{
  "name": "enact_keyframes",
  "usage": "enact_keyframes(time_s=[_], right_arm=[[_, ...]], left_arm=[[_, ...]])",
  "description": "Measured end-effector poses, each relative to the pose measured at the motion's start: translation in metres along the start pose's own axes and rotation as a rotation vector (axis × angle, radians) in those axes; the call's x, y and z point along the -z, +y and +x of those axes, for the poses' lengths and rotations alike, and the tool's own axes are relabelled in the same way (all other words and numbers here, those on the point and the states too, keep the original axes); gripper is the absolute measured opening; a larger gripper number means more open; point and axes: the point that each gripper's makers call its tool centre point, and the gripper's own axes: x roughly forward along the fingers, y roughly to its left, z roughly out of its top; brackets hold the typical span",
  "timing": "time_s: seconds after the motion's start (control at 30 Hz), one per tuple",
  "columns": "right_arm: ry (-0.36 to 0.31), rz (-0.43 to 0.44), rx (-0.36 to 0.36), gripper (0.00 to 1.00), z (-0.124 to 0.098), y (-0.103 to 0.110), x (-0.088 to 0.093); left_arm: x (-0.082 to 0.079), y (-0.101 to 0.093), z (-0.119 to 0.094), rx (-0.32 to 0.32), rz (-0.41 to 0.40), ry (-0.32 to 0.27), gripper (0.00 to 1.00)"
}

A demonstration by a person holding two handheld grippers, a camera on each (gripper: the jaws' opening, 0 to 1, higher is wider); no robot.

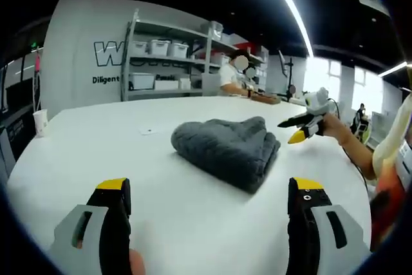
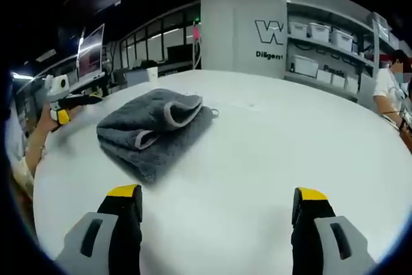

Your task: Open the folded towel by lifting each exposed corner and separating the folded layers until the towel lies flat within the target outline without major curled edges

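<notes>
A grey towel (image 1: 226, 151) lies folded in a thick bundle on the white worktop (image 1: 96, 152), roughly at its middle. In the left gripper view, the left hand-held gripper (image 1: 209, 201) hovers above the worktop with its yellow-tipped jaws spread wide and nothing between them; the towel sits ahead of it, well apart, lined up between the two jaws. Just beside the towel's far right end, the right hand-held gripper (image 1: 301, 128) comes in, held by a person's hand (image 1: 335, 127); its jaws point toward the towel without touching it.

In the right gripper view, the right hand-held gripper (image 2: 219, 205) also has its jaws wide apart and empty. The towel (image 2: 151, 130) lies ahead and to the left of them, its folded layers showing pale edging where the upper fold curls over. Beyond the towel's left end, the left hand-held gripper (image 2: 64, 106) shows, near the worktop's edge (image 2: 48, 159).

A paper cup (image 1: 40, 122) stands near the worktop's far left edge. Behind it rises a shelving unit (image 1: 168, 56) with white storage bins, beside a wall with lettering, and a person in a white shirt (image 1: 229, 76) sits at the far side.
</notes>
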Motion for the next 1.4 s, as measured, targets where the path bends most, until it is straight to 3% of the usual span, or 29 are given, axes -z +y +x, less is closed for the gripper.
enact_keyframes(time_s=[0.87, 1.4], right_arm=[[-0.016, -0.015, -0.030, 0.96, -0.003, 0.010, -0.005], [-0.060, -0.041, -0.048, 0.98, -0.013, 0.013, -0.021]], left_arm=[[0.000, -0.001, 0.004, 0.014, 0.017, 0.008, 0.99], [0.011, -0.005, 0.009, 0.015, 0.062, 0.062, 0.99]])
